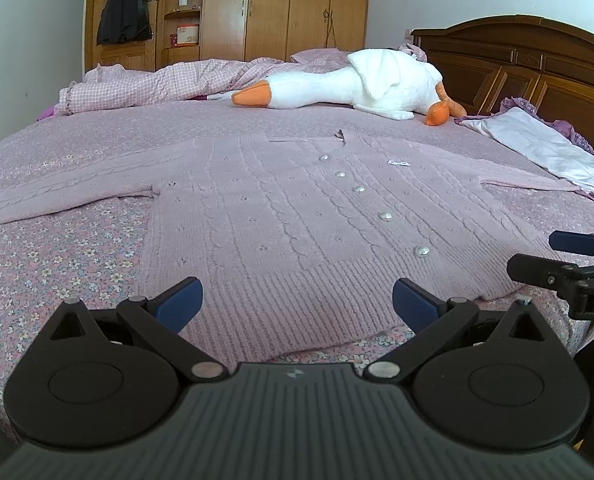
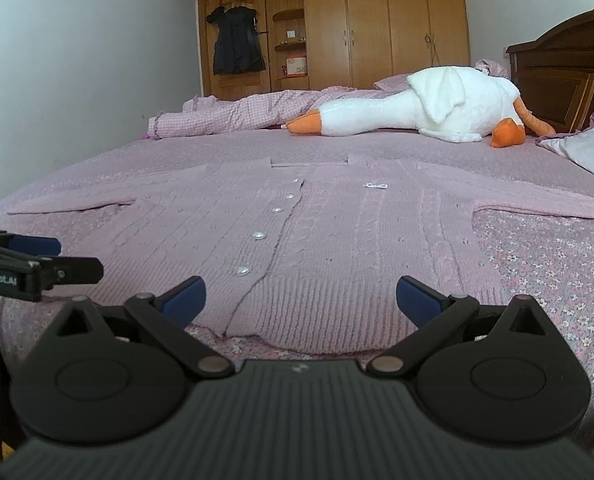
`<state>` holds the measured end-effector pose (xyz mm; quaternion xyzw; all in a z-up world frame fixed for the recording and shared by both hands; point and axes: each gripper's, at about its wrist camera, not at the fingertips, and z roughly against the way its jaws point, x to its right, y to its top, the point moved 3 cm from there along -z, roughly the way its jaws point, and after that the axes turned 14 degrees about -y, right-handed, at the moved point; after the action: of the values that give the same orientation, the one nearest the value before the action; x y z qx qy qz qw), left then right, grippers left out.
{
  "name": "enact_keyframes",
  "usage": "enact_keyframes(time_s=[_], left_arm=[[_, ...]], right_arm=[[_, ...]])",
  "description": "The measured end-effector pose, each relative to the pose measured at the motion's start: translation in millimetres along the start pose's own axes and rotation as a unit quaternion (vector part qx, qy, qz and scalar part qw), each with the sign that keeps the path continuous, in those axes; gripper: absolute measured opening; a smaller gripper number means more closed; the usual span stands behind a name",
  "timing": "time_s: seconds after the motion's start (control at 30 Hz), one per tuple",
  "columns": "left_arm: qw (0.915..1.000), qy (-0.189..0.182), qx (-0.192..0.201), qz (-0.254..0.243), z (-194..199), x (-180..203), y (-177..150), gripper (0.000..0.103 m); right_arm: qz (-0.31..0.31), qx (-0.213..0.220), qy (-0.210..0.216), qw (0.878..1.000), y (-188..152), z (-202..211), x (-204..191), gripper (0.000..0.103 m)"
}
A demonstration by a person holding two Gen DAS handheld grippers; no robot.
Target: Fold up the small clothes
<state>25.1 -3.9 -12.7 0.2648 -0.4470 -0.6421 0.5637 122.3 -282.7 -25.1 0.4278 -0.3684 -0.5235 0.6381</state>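
Note:
A pink cable-knit cardigan [image 1: 281, 220] [image 2: 337, 236] lies flat and face up on the bed, sleeves spread to both sides, a row of pearly buttons [image 1: 385, 216] [image 2: 259, 235] down its front. My left gripper [image 1: 297, 304] hovers open just above the hem, left of the button row. My right gripper [image 2: 301, 300] is open too, over the hem right of the buttons. Each gripper shows in the other's view: the right gripper [image 1: 569, 260] at the right edge, the left gripper [image 2: 41, 260] at the left edge. Nothing is between either pair of fingers.
A white plush goose [image 1: 357, 80] [image 2: 429, 108] lies across the far part of the bed. A checked pink quilt [image 1: 157, 84] is bunched at the back left, a white pillow [image 1: 545, 148] at the right by the dark headboard [image 1: 517, 64]. Wooden wardrobes [image 2: 377, 24] stand behind.

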Motion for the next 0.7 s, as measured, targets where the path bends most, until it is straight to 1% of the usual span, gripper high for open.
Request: enact_keyframes(time_s=[0.33, 0.7], left_arm=[[1.0000, 0.004, 0.003, 0.008, 2.1, -5.6, 1.0, 0.103], [1.0000, 0.004, 0.005, 0.004, 4.9, -6.3, 2.2, 0.103]], right_arm=[[0.003, -0.001, 0.001, 1.000, -0.1, 0.6, 0.6, 0.103], [0.014, -0.005, 0.004, 1.000, 0.8, -1.7, -5.6, 0.103]])
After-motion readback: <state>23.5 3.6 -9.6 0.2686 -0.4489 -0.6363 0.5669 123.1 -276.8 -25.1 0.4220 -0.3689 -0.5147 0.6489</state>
